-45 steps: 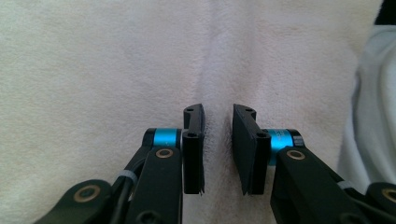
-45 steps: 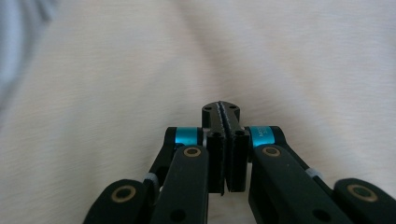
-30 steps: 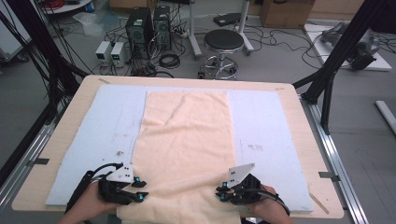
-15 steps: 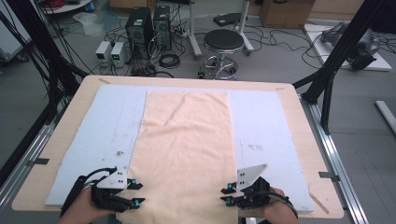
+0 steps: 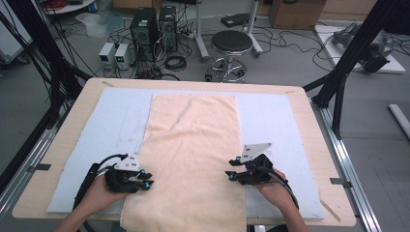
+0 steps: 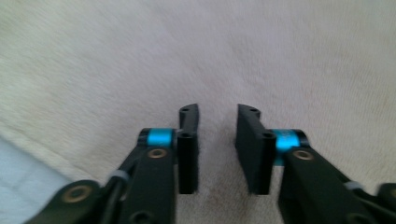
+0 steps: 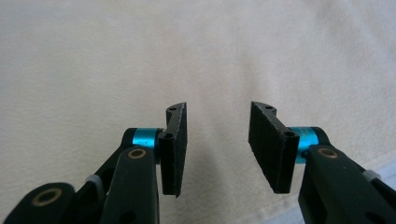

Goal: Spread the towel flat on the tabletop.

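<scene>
Both grippers hover over the long cream terry towel (image 5: 193,159): left gripper (image 5: 147,180) just narrowing, right gripper (image 5: 229,175) just widening, nothing between either pair of jaws.

left tongs (image 5: 149,179) closing, right tongs (image 5: 229,175) opening, both empty.

The towel (image 5: 192,159) lies flat along the table (image 5: 63,145) centre; to its left, right and far side nothing stands above the pale blue mat (image 5: 111,121).
</scene>
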A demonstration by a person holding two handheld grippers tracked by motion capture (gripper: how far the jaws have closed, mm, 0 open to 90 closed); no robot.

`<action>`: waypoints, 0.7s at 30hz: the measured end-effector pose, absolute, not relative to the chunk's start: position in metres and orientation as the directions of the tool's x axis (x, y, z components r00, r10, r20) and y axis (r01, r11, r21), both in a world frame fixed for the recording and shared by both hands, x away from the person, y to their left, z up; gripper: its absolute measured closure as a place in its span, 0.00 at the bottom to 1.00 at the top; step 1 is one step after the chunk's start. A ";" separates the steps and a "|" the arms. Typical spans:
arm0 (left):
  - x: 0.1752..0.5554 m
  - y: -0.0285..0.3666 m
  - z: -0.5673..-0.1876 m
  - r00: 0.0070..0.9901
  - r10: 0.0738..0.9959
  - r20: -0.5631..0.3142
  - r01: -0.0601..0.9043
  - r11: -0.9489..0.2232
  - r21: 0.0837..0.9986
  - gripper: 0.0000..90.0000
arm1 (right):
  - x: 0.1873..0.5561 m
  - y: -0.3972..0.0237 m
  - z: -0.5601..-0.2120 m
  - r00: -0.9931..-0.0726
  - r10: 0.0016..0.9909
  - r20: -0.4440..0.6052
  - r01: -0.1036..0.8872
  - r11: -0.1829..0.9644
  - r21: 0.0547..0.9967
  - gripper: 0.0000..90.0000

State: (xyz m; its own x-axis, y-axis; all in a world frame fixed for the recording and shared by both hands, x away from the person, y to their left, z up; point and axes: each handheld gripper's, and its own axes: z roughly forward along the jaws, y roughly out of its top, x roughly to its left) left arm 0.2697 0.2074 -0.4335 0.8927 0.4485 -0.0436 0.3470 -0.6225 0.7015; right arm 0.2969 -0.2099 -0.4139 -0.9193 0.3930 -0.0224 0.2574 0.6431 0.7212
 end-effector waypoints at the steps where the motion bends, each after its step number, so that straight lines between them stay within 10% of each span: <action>1: 0.269 0.209 -0.434 0.885 0.463 -0.057 0.364 -0.608 0.705 0.81 | 0.299 -0.210 -0.415 -0.916 0.401 -0.016 0.269 0.642 0.718 0.64; 12: 0.258 0.210 -0.433 0.886 0.460 -0.054 0.362 -0.615 0.701 0.93 | 0.293 -0.209 -0.434 -0.918 0.394 0.039 0.316 0.672 0.670 0.63; 21: 0.257 0.214 -0.429 0.884 0.461 -0.073 0.367 -0.591 0.718 0.70 | 0.286 -0.212 -0.433 -0.927 0.373 0.043 0.304 0.675 0.672 0.63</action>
